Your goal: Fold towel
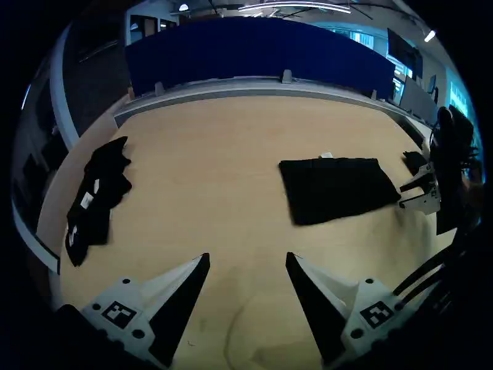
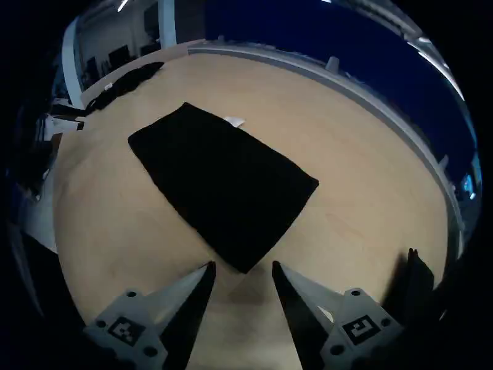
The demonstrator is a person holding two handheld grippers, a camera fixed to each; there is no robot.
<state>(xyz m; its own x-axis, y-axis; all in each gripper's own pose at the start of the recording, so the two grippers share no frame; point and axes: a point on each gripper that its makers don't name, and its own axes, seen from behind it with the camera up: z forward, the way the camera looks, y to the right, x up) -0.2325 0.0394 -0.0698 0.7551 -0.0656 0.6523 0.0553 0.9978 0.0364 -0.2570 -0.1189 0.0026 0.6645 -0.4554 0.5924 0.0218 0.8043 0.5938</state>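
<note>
Flat black rectangular cloth towel [image 2: 222, 185] lies right of centre on the pale wooden table [image 1: 215, 154], its near corner between the spread right gripper [image 2: 243, 265] tips. Left gripper [image 1: 248, 262] is spread too, empty. Pinch all layers low before lifting.

The left hand-held gripper [image 1: 246, 256] and the right hand-held gripper [image 2: 243, 264] are built alike. Pale grey-white fingers [image 1: 163, 290] are tapered to points and lined with black on their inner faces. A square black-and-white marker [image 1: 119, 313] is carried on each finger, with small round screws [image 1: 125, 282] set around it. Black cables [image 1: 431, 271] are seen beside the left one.
</note>
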